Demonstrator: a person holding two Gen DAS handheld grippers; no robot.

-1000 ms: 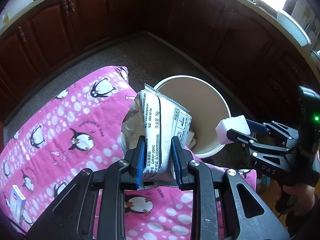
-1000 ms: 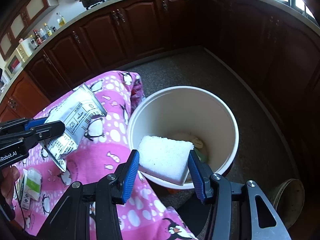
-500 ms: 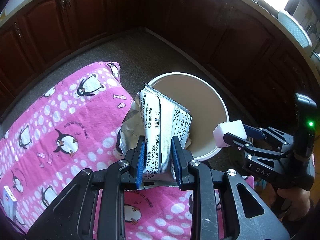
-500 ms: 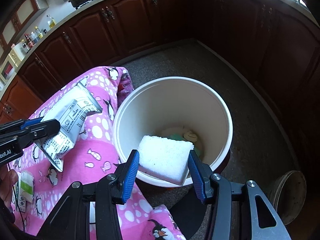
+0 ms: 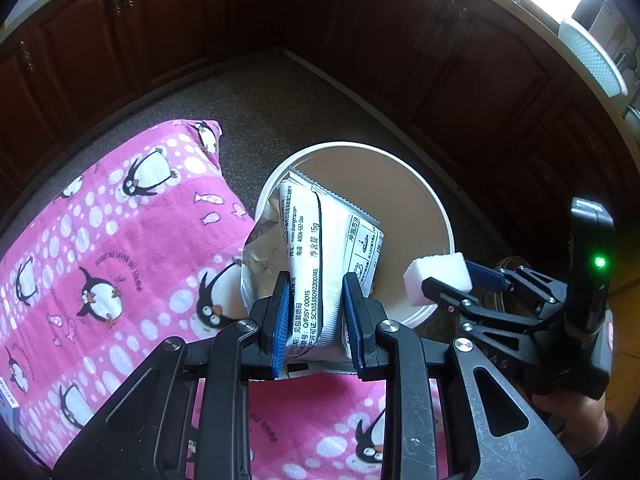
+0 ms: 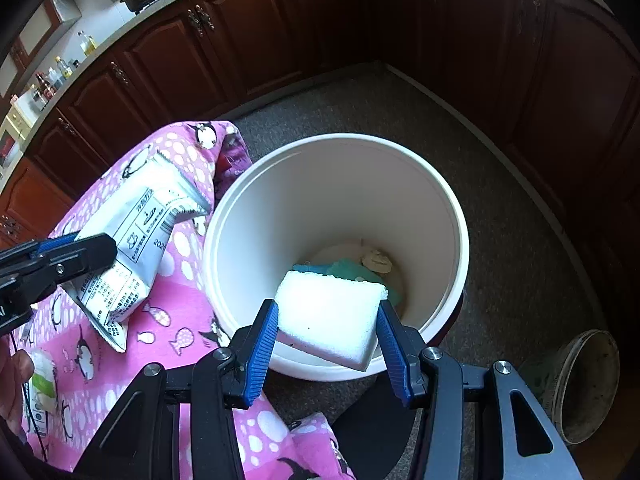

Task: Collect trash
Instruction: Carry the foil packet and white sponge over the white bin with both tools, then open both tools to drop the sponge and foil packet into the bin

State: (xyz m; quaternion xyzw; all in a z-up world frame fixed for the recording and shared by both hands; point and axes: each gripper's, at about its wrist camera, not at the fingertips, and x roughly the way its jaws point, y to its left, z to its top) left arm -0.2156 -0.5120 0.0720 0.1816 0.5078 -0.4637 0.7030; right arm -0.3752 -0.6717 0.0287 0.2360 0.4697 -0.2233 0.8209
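My left gripper [image 5: 314, 312] is shut on a white and silver snack wrapper [image 5: 320, 248] and holds it at the near left rim of the white trash bucket [image 5: 436, 208]. In the right wrist view the wrapper [image 6: 136, 240] hangs over the pink cloth beside the bucket [image 6: 448, 208]. My right gripper [image 6: 326, 340] is shut on a white sponge block [image 6: 330, 316] and holds it over the bucket's near rim. The block also shows in the left wrist view [image 5: 436, 278]. Green and beige trash [image 6: 352, 270] lies at the bucket's bottom.
A pink penguin-print cloth [image 5: 100, 248] covers the table left of the bucket. A small green and white packet [image 6: 42, 384] lies on it. Dark wooden cabinets [image 6: 240, 40] ring the floor. A round dish [image 6: 584, 384] sits on the floor at the right.
Both grippers have moved forward toward the bucket with their loads. The sponge block now hangs further over the bucket's opening, and the wrapper has reached its rim.
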